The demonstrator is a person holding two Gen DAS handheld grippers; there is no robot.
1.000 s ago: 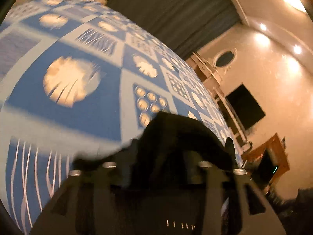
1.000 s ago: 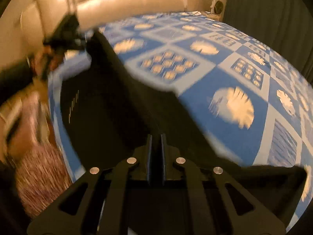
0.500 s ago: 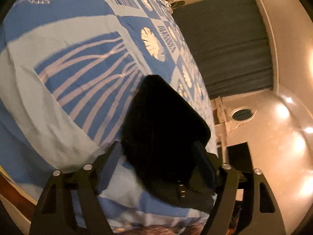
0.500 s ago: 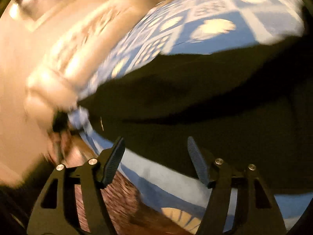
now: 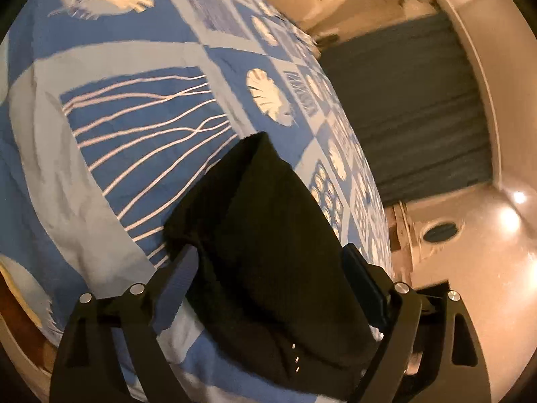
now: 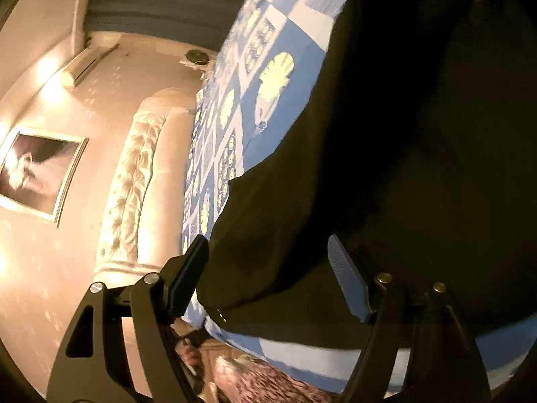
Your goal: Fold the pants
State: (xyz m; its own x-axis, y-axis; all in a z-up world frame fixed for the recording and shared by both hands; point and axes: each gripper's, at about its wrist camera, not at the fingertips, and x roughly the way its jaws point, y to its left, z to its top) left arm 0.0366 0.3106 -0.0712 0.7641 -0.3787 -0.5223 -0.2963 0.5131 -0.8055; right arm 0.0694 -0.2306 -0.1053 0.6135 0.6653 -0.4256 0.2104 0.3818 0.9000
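Observation:
The black pants (image 5: 268, 255) lie folded over on the blue patterned bedspread (image 5: 134, 107), near the bed's edge. My left gripper (image 5: 272, 278) is open, its fingers on either side of the pants' folded end, close above the cloth. In the right wrist view the pants (image 6: 402, 134) fill the right side of the frame. My right gripper (image 6: 268, 268) is open, its fingers straddling a corner of the pants at the bed's edge. Neither gripper holds the cloth.
A cream tufted headboard (image 6: 131, 194) stands at the bed's far end. Dark curtains (image 5: 409, 117) hang beyond the bed. A framed picture (image 6: 37, 171) hangs on the wall. A patterned rug (image 6: 268, 383) lies below the bed edge.
A second ago both grippers were shut on the pants and carrying them. Both have since opened and let go, and the pants now rest on the bed.

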